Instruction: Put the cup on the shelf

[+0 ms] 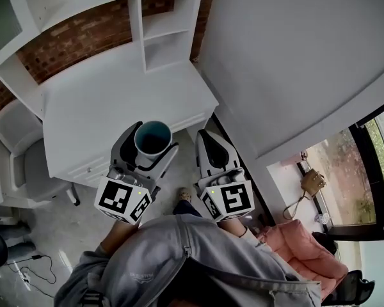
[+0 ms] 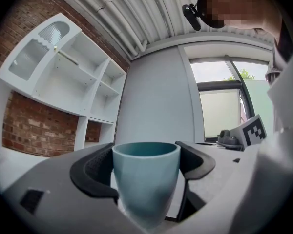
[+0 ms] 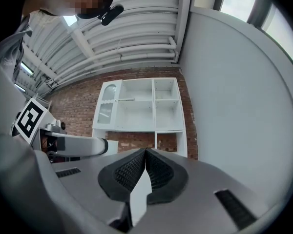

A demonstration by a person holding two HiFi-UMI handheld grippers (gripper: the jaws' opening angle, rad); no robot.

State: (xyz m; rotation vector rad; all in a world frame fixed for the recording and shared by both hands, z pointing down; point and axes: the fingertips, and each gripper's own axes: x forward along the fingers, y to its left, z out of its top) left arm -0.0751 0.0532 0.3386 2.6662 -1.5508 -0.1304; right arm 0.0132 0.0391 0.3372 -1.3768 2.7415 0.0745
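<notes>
Head view: left hand-held gripper (image 1: 152,141) clamps the upright cup (image 2: 145,179), shelf (image 1: 168,51) dead ahead. Beside it, the right hand-held gripper (image 3: 145,156) is pinched together, empty.

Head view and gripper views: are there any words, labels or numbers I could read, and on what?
No readable text anywhere.
The marker cubes show only black-and-white square patterns, no letters.
The grey hood has small print, too tiny to read.
The cup is plain.

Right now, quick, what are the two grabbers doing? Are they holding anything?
Left gripper: closed on the teal cup.
Right gripper: closed, holding nothing.
</notes>
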